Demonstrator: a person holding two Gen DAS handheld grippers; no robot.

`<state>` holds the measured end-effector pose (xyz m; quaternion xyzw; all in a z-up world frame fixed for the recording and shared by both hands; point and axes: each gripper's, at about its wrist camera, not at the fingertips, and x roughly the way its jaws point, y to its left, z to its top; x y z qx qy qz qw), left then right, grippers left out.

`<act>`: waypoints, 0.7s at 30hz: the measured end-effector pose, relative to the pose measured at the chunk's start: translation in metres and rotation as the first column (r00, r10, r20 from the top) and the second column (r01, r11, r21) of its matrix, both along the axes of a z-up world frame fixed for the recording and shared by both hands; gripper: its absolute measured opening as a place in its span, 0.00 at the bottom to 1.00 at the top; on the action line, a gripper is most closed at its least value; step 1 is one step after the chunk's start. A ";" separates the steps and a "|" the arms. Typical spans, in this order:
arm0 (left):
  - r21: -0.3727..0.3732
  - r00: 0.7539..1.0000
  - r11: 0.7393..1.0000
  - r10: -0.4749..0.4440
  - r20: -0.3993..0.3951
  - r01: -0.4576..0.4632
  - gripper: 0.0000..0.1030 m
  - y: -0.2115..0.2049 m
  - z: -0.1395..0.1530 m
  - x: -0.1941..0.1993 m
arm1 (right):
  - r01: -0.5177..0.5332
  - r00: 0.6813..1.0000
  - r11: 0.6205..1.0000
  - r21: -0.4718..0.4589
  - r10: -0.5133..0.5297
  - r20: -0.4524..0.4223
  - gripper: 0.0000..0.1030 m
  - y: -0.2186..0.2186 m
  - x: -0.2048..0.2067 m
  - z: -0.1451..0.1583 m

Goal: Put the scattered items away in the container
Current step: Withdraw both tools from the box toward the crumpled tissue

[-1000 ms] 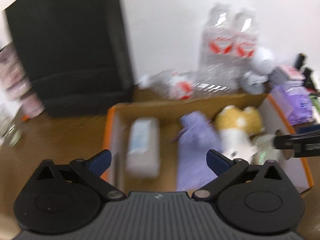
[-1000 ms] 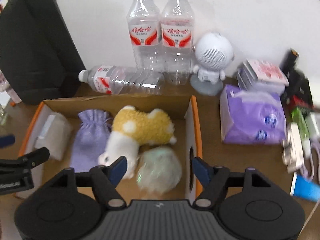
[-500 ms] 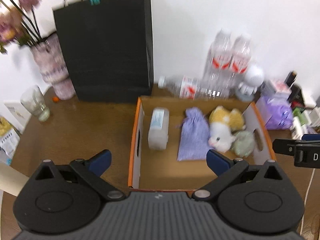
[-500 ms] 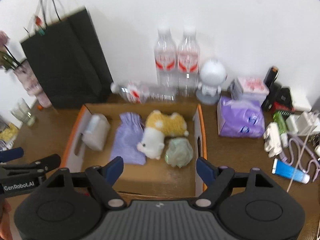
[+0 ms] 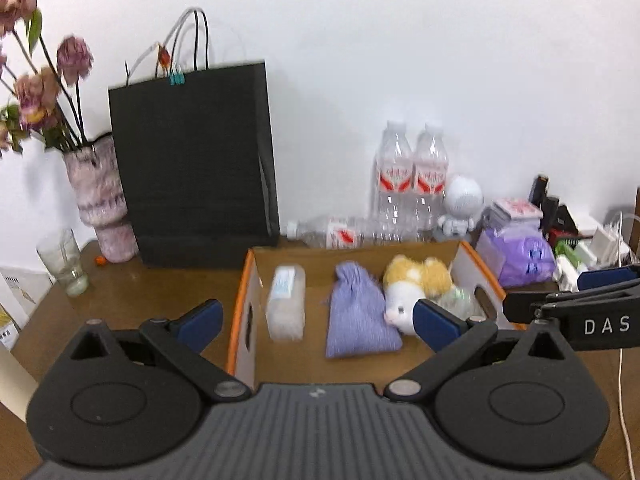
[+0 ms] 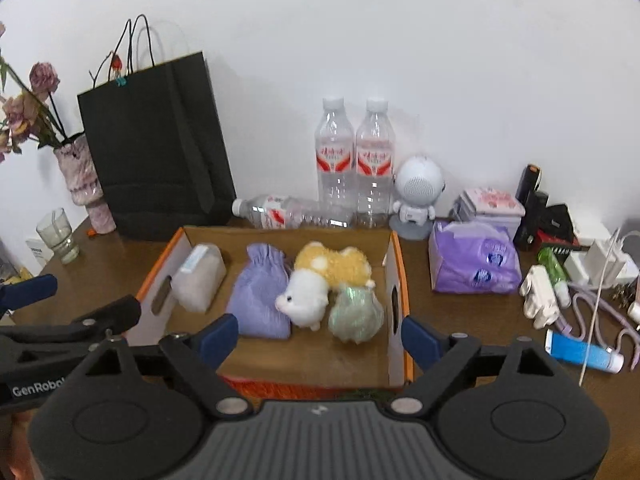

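Observation:
A cardboard box with an orange rim (image 6: 398, 264) (image 5: 242, 312) sits on the brown table. In it lie a clear whitish packet (image 6: 200, 276) (image 5: 285, 300), a purple drawstring pouch (image 6: 262, 292) (image 5: 356, 316), a yellow and white plush toy (image 6: 320, 280) (image 5: 412, 284) and a pale green bundle (image 6: 354, 312) (image 5: 460, 300). My left gripper (image 5: 316, 322) hovers open, back from the box's near left corner. My right gripper (image 6: 318, 336) hangs over the near edge, its jaws opening with nothing between the pads. Each gripper shows at the edge of the other's view.
A black paper bag (image 6: 156, 148) stands behind the box at the left, with a vase of flowers (image 6: 82, 184) and a glass (image 6: 58, 236) beside it. Water bottles (image 6: 354, 168) and a white robot figure (image 6: 418, 196) line the wall. A purple tissue pack (image 6: 474, 260), a blue tube (image 6: 584, 354) and cables crowd the right.
Both grippers have drawn back and up from the box, so much more of the table and wall shows. The right jaws stand a little wider. The items in the box have not moved.

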<state>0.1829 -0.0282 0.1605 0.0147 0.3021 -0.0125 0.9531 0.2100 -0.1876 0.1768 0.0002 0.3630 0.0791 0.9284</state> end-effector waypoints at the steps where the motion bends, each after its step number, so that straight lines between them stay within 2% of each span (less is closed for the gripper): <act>1: -0.002 1.000 1.000 0.001 -0.002 -0.001 1.00 0.000 -0.005 -0.001 | 0.005 1.000 1.000 -0.007 -0.004 0.007 0.86 -0.001 -0.002 -0.007; 4: -0.025 0.999 1.000 0.014 0.030 -0.013 1.00 0.003 -0.015 -0.011 | 0.016 0.999 1.000 0.015 -0.017 0.035 0.86 -0.006 -0.010 -0.024; 8: -0.047 0.994 0.999 0.017 0.112 -0.012 1.00 0.007 -0.032 -0.029 | 0.019 0.995 0.997 0.078 -0.027 0.099 0.86 -0.012 -0.024 -0.045; 12: -0.053 0.986 0.999 0.006 0.169 0.003 1.00 0.010 -0.045 -0.047 | -0.012 0.985 0.997 0.072 0.000 0.170 0.86 -0.010 -0.043 -0.059; 18: 0.037 0.973 0.999 -0.008 0.229 0.000 1.00 0.009 -0.063 -0.081 | -0.048 0.970 0.997 0.056 0.033 0.242 0.88 -0.005 -0.079 -0.072; 21: 0.041 0.971 0.996 0.063 0.233 -0.075 1.00 0.013 -0.078 -0.112 | -0.058 0.969 0.997 0.050 0.044 0.242 0.90 -0.005 -0.105 -0.086</act>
